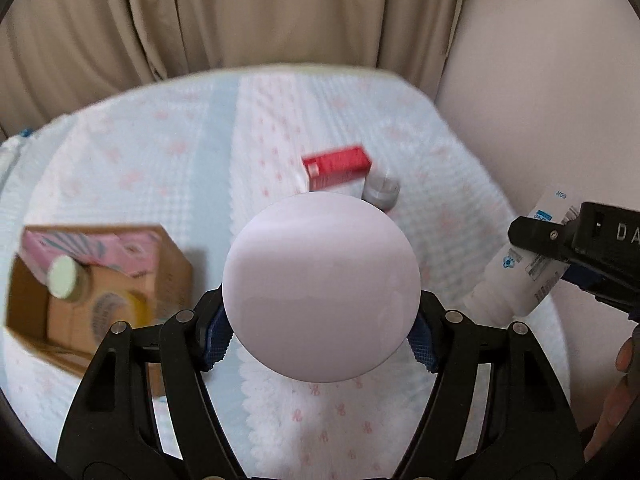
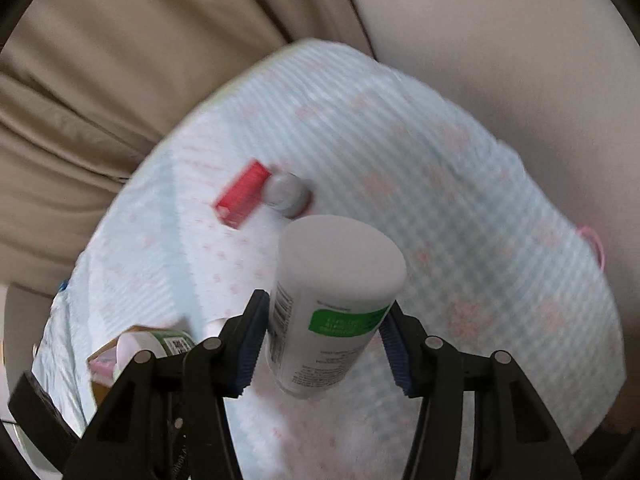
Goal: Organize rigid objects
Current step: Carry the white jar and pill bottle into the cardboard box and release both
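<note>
My left gripper (image 1: 320,328) is shut on a round pale pink jar (image 1: 320,288), held above the quilted table. My right gripper (image 2: 324,344) is shut on a white bottle with a green label (image 2: 332,300); it also shows in the left wrist view (image 1: 516,272) at the right. A cardboard box (image 1: 172,264) at the left holds a pink carton (image 1: 80,248), a cream-lidded jar (image 1: 62,278) and other items. A red box (image 1: 336,168) and a small grey-capped bottle (image 1: 380,192) lie at the table's middle; the red box (image 2: 240,196) and the bottle (image 2: 286,192) also show in the right wrist view.
The table is covered with a pale blue and white quilted cloth (image 1: 160,152) with pink prints. Beige curtains (image 1: 200,20) hang behind it and a plain wall (image 1: 560,100) stands at the right. The box shows at the lower left of the right wrist view (image 2: 104,356).
</note>
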Action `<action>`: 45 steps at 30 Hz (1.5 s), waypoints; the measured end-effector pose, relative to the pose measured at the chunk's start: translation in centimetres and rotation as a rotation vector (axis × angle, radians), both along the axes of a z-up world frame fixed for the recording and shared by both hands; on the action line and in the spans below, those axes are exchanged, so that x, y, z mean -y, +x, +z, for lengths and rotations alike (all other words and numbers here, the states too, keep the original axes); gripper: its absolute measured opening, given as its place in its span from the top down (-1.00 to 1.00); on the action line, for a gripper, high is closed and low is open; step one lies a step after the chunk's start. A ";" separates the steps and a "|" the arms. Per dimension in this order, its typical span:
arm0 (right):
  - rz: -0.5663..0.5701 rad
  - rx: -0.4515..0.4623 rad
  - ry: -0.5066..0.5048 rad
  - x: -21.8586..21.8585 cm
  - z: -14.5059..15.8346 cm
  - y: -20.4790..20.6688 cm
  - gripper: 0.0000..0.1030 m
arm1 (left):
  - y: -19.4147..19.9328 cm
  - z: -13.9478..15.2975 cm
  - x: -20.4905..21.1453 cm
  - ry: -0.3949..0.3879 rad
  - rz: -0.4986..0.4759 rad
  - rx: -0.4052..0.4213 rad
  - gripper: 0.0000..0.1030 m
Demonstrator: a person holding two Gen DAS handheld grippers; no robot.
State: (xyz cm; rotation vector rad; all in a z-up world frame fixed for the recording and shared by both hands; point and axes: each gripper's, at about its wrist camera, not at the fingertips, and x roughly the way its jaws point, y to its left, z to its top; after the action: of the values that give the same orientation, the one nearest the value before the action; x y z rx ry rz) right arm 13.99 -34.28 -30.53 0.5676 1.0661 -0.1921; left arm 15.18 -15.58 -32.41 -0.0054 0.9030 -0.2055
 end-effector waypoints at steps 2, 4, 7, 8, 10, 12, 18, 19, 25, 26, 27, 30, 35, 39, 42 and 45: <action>0.039 0.029 -0.009 -1.1 2.9 -0.3 0.03 | -0.9 3.0 -0.8 -0.003 0.007 0.022 -0.33; 0.075 0.051 -0.017 -1.8 5.1 -0.8 0.03 | -1.7 5.5 -1.8 -0.004 0.014 0.035 -0.33; 0.145 0.082 -0.023 -3.6 8.7 -1.2 0.03 | -3.0 9.3 -3.8 0.004 0.030 0.045 -0.33; 0.169 0.094 -0.023 -4.1 9.8 -1.3 0.03 | -3.5 10.7 -4.8 0.008 0.042 0.052 -0.34; 0.218 0.109 -0.015 -5.4 11.6 -1.4 0.03 | -4.1 12.3 -6.4 0.012 0.061 0.062 -0.34; 0.262 0.126 0.001 -6.7 13.1 -1.3 0.03 | -4.7 13.8 -8.6 0.030 0.086 0.074 -0.34; 0.378 0.162 0.028 -12.0 15.8 -0.7 0.03 | -4.9 15.6 -15.4 0.049 0.171 0.085 -0.33; 0.392 0.166 0.033 -12.8 15.9 -0.7 0.03 | -4.9 15.6 -16.5 0.051 0.182 0.084 -0.33; 0.431 0.152 0.091 -19.2 15.6 0.8 0.03 | -3.7 15.2 -24.0 0.061 0.194 0.065 -0.32; 0.430 0.147 0.095 -20.1 15.4 1.1 0.03 | -3.3 14.8 -25.5 0.065 0.187 0.055 -0.32; 0.427 0.136 0.100 -21.4 15.0 1.4 0.03 | -3.1 14.5 -26.5 0.068 0.182 0.048 -0.32; 0.431 0.099 0.120 -25.1 13.7 2.3 0.03 | -2.1 12.9 -30.3 0.069 0.162 0.022 -0.32; 0.435 0.023 0.110 -31.2 10.5 3.8 0.03 | -0.2 9.1 -36.1 0.037 0.136 -0.058 -0.32; 0.419 -0.040 0.107 -35.0 7.2 4.8 0.03 | 1.5 5.4 -39.1 0.032 0.098 -0.132 -0.32; 0.415 -0.087 0.104 -37.2 4.6 5.6 0.03 | 2.6 2.6 -40.2 0.029 0.061 -0.184 -0.32; 0.422 -0.146 0.106 -39.4 1.7 6.5 0.03 | 3.7 -0.3 -40.8 0.032 0.026 -0.225 -0.32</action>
State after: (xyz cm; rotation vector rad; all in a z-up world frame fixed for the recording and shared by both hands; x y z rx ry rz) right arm 20.46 5.12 -28.87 0.4159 1.3187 0.1962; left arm 18.85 25.19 -32.66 -0.0104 1.1298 -0.1684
